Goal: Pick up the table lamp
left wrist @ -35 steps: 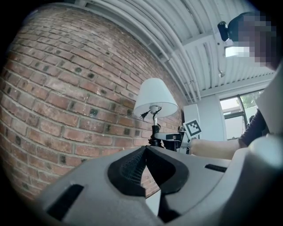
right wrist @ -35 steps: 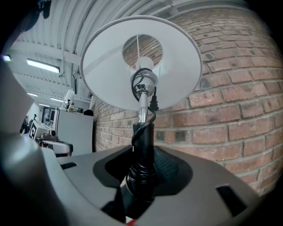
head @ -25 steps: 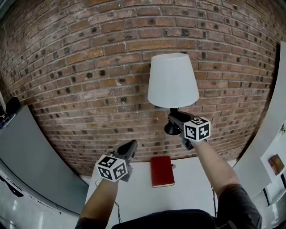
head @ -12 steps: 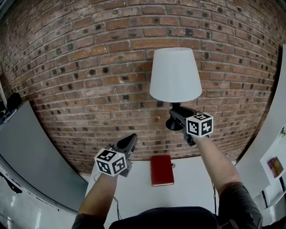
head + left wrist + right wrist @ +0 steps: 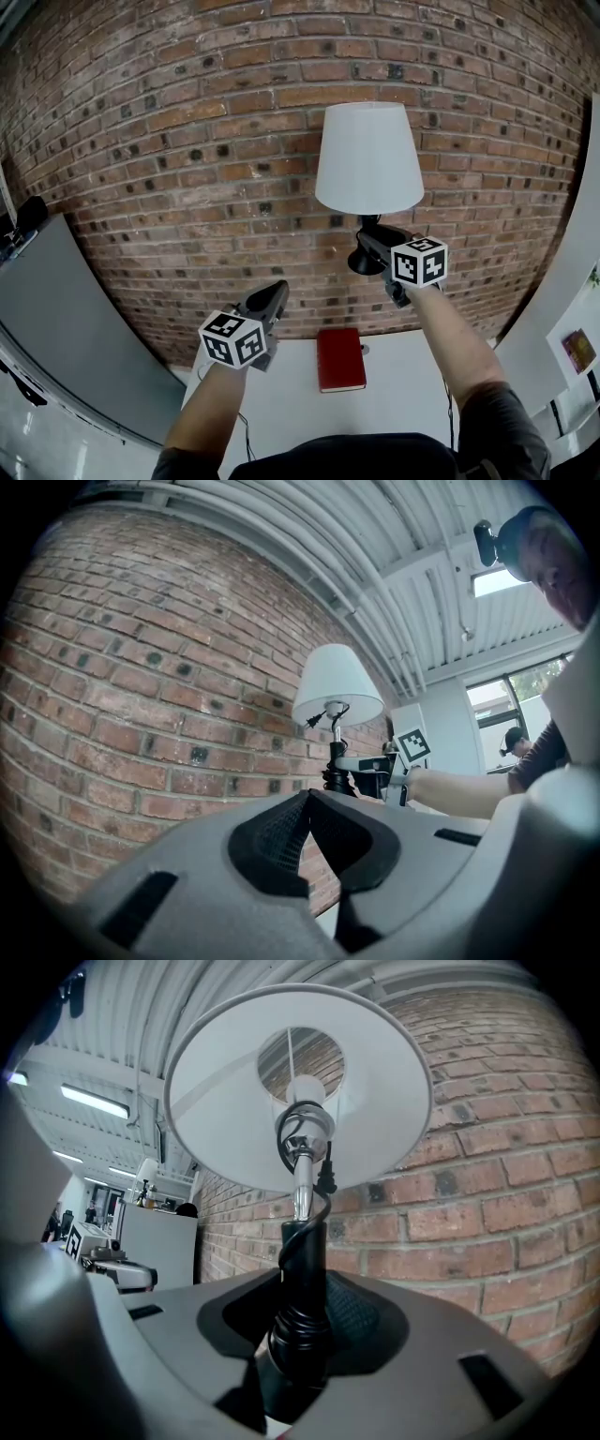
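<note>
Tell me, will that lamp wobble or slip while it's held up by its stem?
Possibly it sways: on the lamp the wide white shade sits well above where the right gripper clamps the black stem. The stem looks smooth and round, so it could twist in the grip. The shade seems thin and probably dents easily.

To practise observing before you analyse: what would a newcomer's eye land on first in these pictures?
The white-shaded table lamp is held aloft against the brick wall, the right tongs clamped on its black stem. Below, a red book lies on the white table. The left tongs hover shut and empty.
</note>
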The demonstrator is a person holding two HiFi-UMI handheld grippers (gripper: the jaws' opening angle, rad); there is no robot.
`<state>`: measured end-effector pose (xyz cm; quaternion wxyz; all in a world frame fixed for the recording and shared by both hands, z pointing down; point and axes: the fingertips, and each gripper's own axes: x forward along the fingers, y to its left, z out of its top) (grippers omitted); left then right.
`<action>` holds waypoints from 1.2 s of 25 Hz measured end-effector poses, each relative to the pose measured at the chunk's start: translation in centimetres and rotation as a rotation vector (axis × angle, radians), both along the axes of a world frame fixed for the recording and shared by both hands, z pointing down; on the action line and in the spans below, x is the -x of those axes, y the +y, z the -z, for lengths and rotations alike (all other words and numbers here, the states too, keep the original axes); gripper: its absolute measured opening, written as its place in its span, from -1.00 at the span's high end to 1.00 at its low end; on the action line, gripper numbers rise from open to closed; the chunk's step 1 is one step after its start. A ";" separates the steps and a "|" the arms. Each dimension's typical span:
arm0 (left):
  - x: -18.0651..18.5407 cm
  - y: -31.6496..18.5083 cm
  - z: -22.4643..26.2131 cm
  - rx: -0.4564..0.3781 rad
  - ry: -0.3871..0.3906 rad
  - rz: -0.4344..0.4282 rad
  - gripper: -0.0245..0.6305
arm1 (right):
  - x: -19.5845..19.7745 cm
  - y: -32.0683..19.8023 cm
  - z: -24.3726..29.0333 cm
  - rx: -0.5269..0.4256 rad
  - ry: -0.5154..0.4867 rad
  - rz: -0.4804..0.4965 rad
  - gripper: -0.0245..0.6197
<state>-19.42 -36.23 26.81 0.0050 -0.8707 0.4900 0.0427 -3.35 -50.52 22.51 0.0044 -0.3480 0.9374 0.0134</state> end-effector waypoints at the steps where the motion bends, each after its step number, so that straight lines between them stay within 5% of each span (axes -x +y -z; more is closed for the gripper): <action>1: -0.1 0.0 0.0 0.000 0.000 -0.001 0.92 | 0.0 0.0 0.0 0.001 -0.003 0.000 0.48; 30: -0.2 0.2 0.2 -0.005 0.000 0.000 0.92 | 0.2 0.3 0.5 -0.001 -0.013 0.014 0.48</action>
